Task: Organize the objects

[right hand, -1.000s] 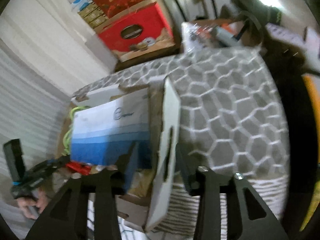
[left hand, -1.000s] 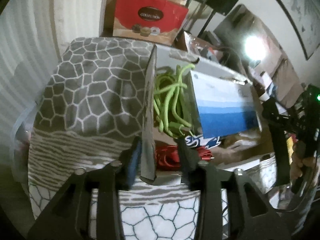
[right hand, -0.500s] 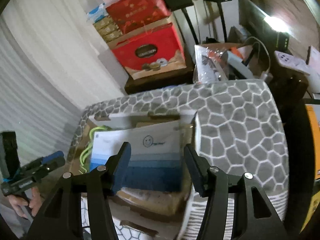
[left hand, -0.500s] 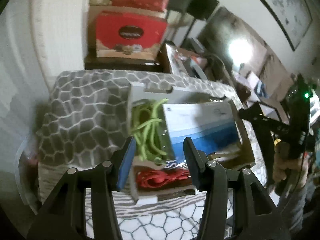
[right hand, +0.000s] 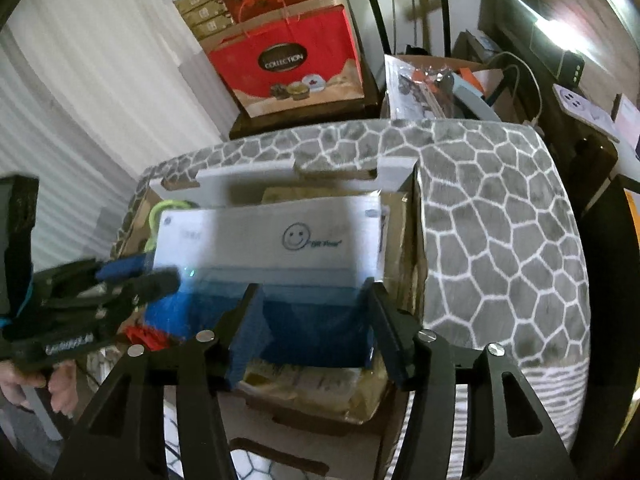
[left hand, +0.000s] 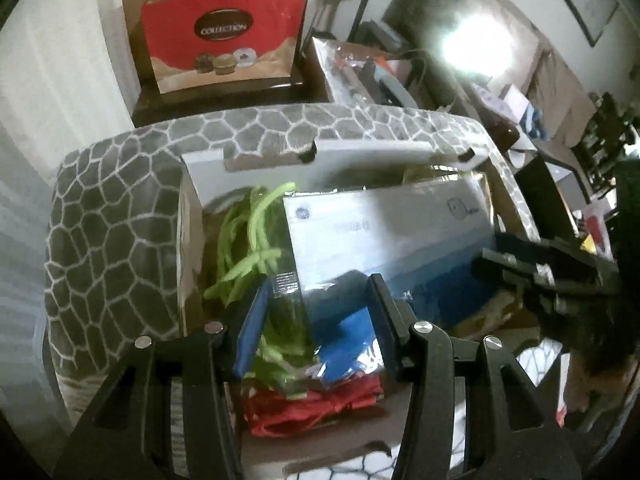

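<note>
Both grippers have let go of the cardboard box (right hand: 404, 240) flaps and drawn back — the left gripper (left hand: 316, 316) and right gripper (right hand: 312, 324) hover with jaws apart, the right's just widening, nothing between them — leaving the box open on the patterned worktop (right hand: 500, 220), its blue-and-white packet (right hand: 272, 248) ready for sorting.

cardboard box (right hand: 404, 240) bottom hidden, package (right hand: 268, 236) print blurred

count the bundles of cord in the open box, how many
2: a green cord bundle on the box's left side beside the white-and-blue package, and a red cord bundle at the near edge. More may be hidden under the package.
</note>
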Motion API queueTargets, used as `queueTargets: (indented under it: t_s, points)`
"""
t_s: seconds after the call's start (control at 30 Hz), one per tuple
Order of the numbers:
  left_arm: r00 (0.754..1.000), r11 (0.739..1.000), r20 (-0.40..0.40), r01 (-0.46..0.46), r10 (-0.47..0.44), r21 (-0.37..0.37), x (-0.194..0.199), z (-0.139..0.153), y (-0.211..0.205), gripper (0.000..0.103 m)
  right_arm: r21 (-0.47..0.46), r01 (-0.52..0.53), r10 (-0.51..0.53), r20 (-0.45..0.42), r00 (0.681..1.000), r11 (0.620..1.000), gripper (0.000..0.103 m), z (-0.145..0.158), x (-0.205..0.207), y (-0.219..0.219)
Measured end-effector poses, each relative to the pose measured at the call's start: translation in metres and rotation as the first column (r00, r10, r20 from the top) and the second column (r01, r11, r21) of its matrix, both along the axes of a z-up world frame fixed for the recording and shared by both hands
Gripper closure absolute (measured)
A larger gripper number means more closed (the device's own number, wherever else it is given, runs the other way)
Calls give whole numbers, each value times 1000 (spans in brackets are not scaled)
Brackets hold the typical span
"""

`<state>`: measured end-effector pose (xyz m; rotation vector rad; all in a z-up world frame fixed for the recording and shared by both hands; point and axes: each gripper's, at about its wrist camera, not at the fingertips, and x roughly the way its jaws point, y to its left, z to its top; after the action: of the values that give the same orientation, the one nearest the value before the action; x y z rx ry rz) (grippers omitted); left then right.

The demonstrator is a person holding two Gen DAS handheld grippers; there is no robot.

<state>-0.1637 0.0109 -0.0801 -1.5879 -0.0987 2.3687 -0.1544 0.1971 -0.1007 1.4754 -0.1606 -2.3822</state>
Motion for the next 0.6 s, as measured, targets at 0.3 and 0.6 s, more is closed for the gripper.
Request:
queueTargets:
  t_s: [0.3, 0.6]
  points:
    - [1000, 1000, -28, -8, 8, -25, 1, 7, -3, 58, -12, -28, 28, -9, 1000, 1000, 44, 8, 12, 1]
    - [982, 999, -187, -41, 39, -7, 39, 50, -19, 39, -49, -23, 18, -105, 994, 999, 44, 48, 27, 13]
